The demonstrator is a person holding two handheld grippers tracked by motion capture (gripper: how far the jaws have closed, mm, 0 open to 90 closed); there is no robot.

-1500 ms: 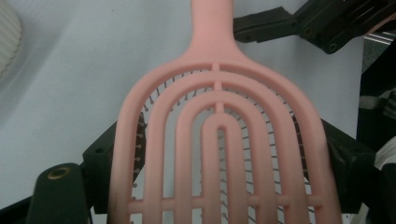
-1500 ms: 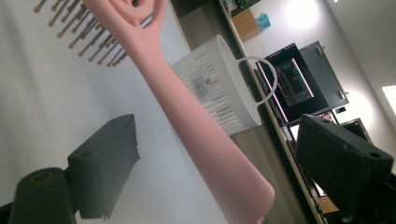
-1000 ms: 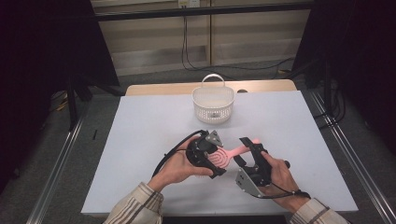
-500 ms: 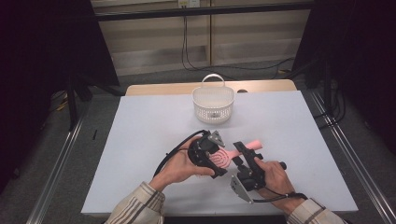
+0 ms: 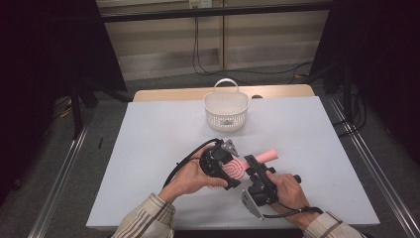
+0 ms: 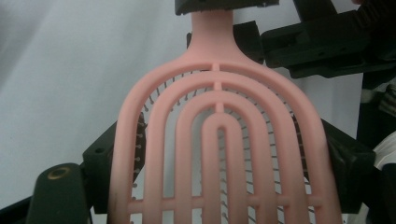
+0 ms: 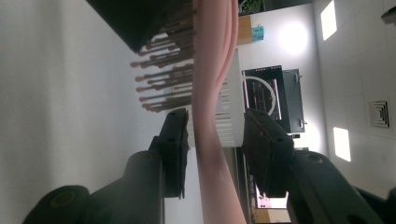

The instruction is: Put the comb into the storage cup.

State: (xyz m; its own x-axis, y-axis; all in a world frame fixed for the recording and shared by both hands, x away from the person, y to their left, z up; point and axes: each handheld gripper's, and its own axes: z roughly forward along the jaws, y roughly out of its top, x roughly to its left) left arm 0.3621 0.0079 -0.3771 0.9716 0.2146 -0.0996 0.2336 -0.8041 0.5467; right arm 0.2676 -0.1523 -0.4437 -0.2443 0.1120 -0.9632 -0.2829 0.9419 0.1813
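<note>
A: Where do we have the pink hairbrush [image 5: 241, 167]?

B: We hold it above the white table [image 5: 148, 148], near the front edge and a little right of the middle. Its long axis runs from near-left to far-right: the broad vented head sits at the near-left end, and the handle points away to the far right, its tip free past the black jaws.

A: And the tongs?

B: Our left gripper [image 5: 224, 171] is clamped on the head. In the left gripper view the arched ribs of the hairbrush [image 6: 219, 140] lie flat across the frame, with the jaws pressed against its two edges. Our right gripper [image 5: 253, 167] comes in from the near-right and straddles the handle just beyond the head. Its jaws have just been closing, with the handle between them. In the right gripper view the hairbrush [image 7: 212, 116] runs straight up the middle and there is a gap on each side of the handle, so those pads are not yet pressing; we call that narrow but still free of it.

A: Which way do the bristles face?

B: In the right gripper view they stick out toward the tabletop side, so the smooth back faces up.

A: What else is around?

B: A white basket [image 5: 226, 111] with a hoop handle stands toward the far side of the table, well apart from both hands. Between it and the brush we see bare tabletop. The two grippers sit just beside each other along the brush.
</note>
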